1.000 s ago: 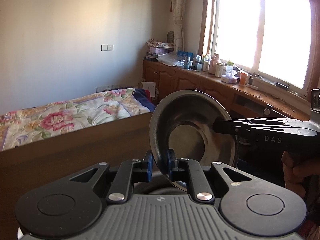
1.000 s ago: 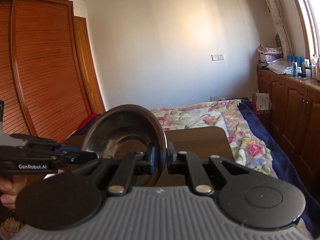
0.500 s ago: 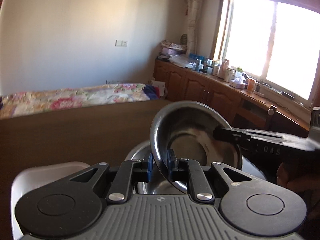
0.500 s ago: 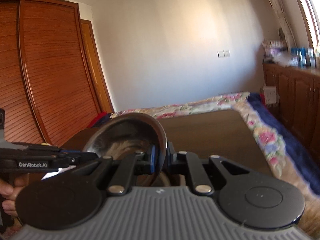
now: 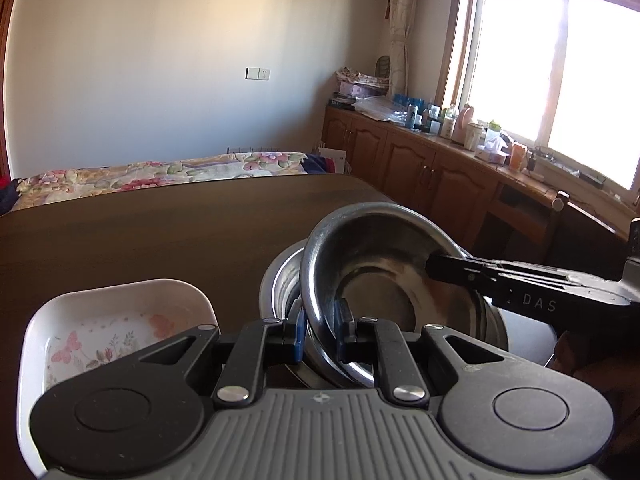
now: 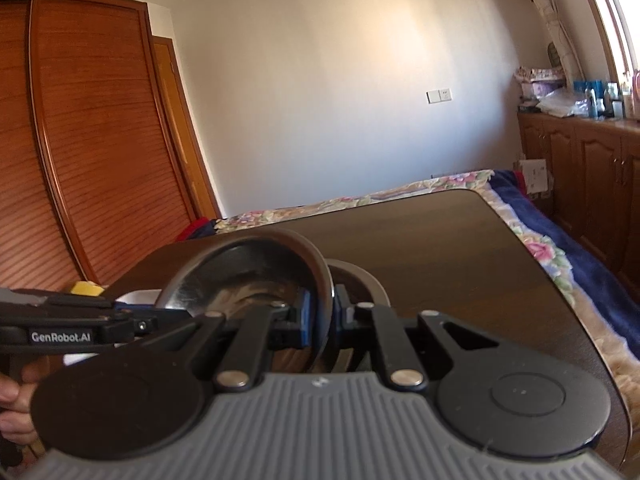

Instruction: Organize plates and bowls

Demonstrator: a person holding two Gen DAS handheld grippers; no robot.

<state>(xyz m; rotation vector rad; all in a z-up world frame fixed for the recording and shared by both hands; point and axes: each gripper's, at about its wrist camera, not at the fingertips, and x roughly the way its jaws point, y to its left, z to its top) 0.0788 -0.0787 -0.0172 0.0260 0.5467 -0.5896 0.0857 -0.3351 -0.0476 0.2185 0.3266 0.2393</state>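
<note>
Holding one steel bowl (image 5: 384, 280) between them, both grippers pinch its rim: the left gripper (image 5: 320, 330) at the near edge, the right gripper (image 6: 321, 322) at the opposite edge. The bowl hangs tilted just above the stack (image 5: 280, 280) of steel bowls on the table (image 5: 160, 232), with a white dish (image 5: 120, 312) just left of the stack. If one gripper lets go early, I judge the tilted bowl could slide off the stack's rim and clatter onto the table.

Left gripper (image 5: 319, 330) and right gripper (image 6: 320, 320) both clamped, facing each other.
</note>
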